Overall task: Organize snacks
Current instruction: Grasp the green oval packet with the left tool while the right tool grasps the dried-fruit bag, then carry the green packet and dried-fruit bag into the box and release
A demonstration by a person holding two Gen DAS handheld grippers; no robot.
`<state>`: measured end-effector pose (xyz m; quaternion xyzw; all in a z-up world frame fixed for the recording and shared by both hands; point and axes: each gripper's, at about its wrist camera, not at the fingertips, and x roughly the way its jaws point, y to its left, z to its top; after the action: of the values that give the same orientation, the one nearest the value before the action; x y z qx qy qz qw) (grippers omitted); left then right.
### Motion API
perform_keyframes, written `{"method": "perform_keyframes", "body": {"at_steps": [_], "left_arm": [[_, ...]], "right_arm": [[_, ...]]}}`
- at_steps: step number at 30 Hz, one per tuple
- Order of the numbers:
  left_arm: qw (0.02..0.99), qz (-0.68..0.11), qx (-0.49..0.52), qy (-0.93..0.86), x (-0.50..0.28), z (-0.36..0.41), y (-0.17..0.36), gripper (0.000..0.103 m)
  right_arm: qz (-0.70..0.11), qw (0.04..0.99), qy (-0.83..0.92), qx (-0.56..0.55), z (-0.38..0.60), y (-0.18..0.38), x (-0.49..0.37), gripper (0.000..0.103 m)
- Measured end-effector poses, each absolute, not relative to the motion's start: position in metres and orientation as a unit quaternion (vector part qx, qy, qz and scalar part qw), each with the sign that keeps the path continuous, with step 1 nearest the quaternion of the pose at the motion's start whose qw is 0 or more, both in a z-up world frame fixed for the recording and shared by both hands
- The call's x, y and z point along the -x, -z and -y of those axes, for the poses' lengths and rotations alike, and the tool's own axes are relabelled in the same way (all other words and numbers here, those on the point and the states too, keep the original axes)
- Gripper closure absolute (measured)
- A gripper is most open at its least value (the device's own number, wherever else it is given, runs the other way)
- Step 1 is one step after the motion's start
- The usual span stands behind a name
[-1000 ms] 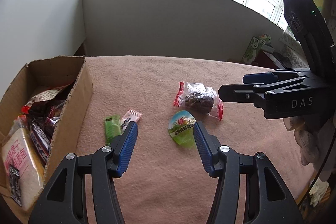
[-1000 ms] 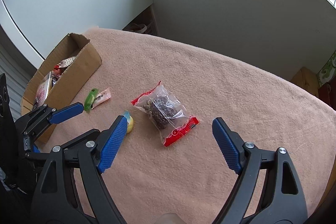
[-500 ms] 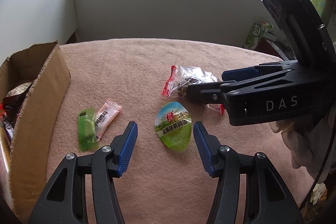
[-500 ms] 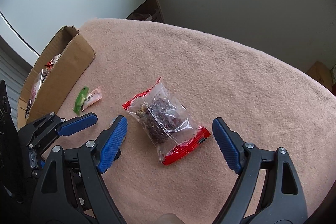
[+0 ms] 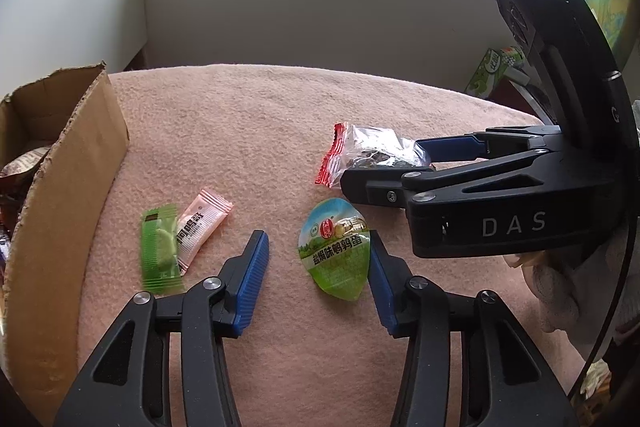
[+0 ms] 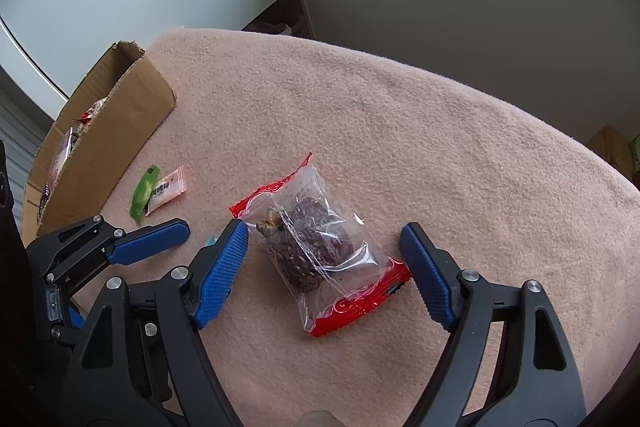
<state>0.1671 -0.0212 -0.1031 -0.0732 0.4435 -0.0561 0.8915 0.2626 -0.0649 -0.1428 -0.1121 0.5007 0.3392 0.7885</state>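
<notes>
With both sets of jaws closing – green egg pack [image 5: 335,251] between the left gripper [image 5: 316,275]'s, clear date bag [image 6: 316,251] between the right gripper [image 6: 324,267]'s – neither yet pinched, slippery film could be squeezed out sideways.

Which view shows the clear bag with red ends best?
The right wrist view: the clear bag lies whole between the closing right gripper jaws. In the left wrist view that gripper covers its near part, leaving one red end.
</notes>
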Motion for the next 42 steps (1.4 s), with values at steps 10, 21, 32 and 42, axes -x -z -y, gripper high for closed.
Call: {"method": "perform_keyframes", "body": {"at_steps": [10, 21, 32, 42], "left_arm": [[0.889, -0.443, 0.091, 0.071, -0.167, 0.016, 0.102, 0.079], [0.894, -0.43, 0.107, 0.064, -0.161, 0.004, 0.092, 0.081], [0.908, -0.394, 0.126, 0.067, -0.142, -0.009, 0.065, 0.082], [0.93, -0.337, 0.138, 0.053, -0.105, -0.039, 0.029, 0.082]], "right_arm": [[-0.501, 0.79, -0.337, 0.106, 0.071, 0.14, -0.262, 0.058], [-0.49, 0.801, -0.331, 0.092, 0.081, 0.13, -0.254, 0.063], [-0.463, 0.817, -0.335, 0.072, 0.087, 0.089, -0.234, 0.063], [-0.431, 0.82, -0.368, 0.077, 0.048, 0.047, -0.202, 0.063]]}}
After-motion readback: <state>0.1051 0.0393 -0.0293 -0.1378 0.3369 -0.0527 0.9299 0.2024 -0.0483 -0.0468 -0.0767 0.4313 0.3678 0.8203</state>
